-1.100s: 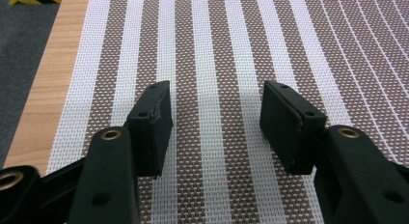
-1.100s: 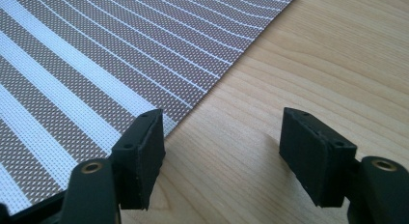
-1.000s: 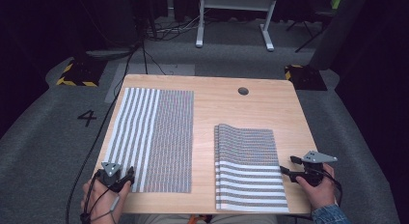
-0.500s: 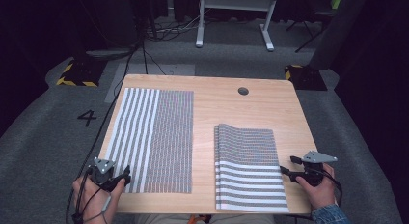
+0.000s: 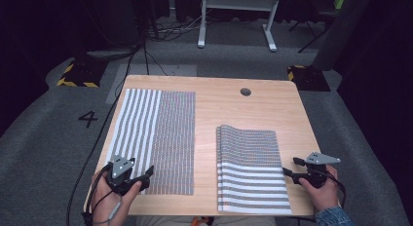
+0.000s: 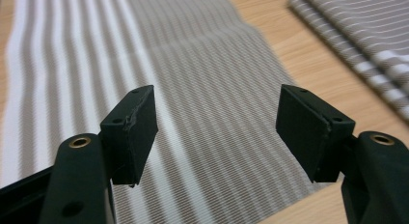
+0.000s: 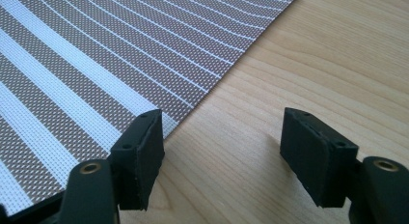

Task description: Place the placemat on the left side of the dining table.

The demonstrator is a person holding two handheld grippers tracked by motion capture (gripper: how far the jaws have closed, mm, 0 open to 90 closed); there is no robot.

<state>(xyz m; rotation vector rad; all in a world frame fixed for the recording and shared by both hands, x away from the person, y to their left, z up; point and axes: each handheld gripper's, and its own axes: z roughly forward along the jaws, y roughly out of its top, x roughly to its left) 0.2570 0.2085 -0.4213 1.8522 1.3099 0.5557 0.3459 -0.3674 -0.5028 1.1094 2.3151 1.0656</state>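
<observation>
Lying flat at nine o'clock: striped woven placemat [image 5: 158,138], light, floppy; pinch its near edge. Left gripper [image 5: 141,179] jaws just opened, empty. Right gripper [image 5: 288,168] jaws wide, empty.

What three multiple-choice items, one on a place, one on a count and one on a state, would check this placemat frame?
1. Where does the folded stack of placemats lie on the table?
A. by the person's right gripper
B. under the left gripper
C. over the round hole

2. How many striped placemat items lie on the table?
A. one
B. two
C. four

3. How do the left gripper's jaws stand?
A. shut on the flat placemat
B. shut and empty
C. open, nothing between them

Answers:
1. A: in the high view the stack lies just beside the right gripper, clear of the hole.
2. B: one flat placemat at the left, one folded stack at the right.
3. C: in the left gripper view the left gripper hangs above the flat placemat with its jaws wide apart, having just been opening.
</observation>
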